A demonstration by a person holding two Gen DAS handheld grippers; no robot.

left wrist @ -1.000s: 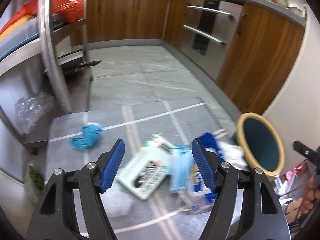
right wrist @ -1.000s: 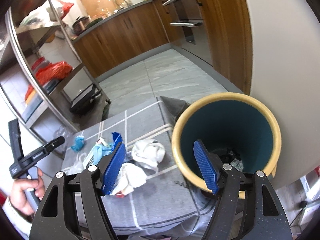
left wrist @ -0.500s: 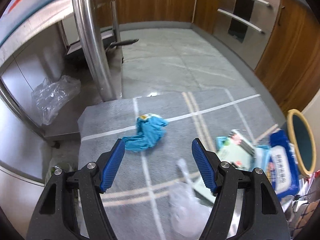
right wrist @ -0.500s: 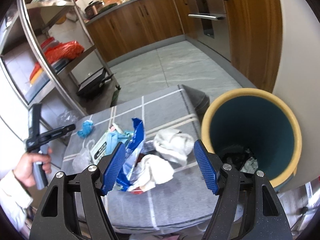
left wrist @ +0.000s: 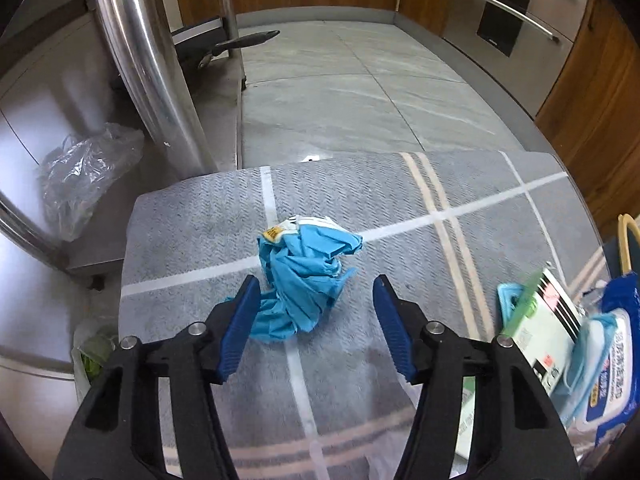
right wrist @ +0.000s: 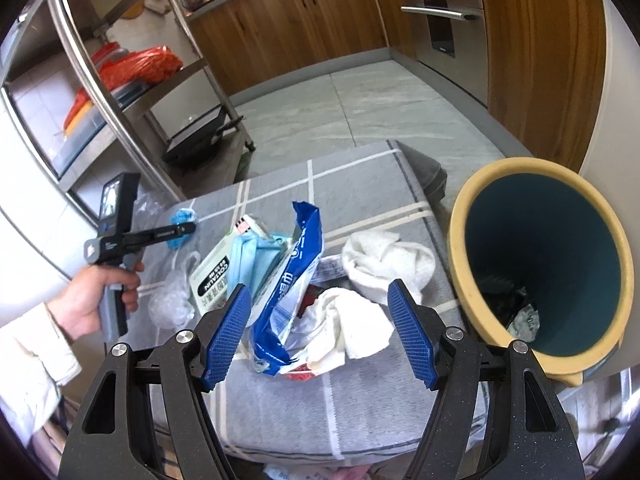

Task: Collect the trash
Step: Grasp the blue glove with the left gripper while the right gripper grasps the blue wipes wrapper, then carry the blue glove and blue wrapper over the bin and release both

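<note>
A crumpled blue wrapper [left wrist: 304, 272] lies on the grey checked cloth [left wrist: 400, 208]. My left gripper [left wrist: 316, 292] hangs just over it, its jaws closing with the wrapper between them; the pads do not press on it. In the right wrist view a hand holds the left gripper [right wrist: 188, 232] beside the blue wrapper [right wrist: 182, 216]. My right gripper [right wrist: 318, 292] stands open above a blue wipes pack [right wrist: 292, 280] and a white tissue [right wrist: 344, 328], holding nothing. The yellow-rimmed teal bin [right wrist: 520, 164] stands at the right with some trash at its bottom.
On the cloth also lie a second white tissue [right wrist: 384, 256], a green-white box [right wrist: 212, 276], a light blue face mask [right wrist: 256, 256] and a clear plastic bag [right wrist: 172, 300]. A steel rack post [left wrist: 148, 72] rises to the left, with wooden cabinets beyond the floor.
The left gripper moved left and down from over the box until the blue wrapper sits between its jaws, which have narrowed. The right gripper drifted from the bin to over the wipes pack and tissue.
</note>
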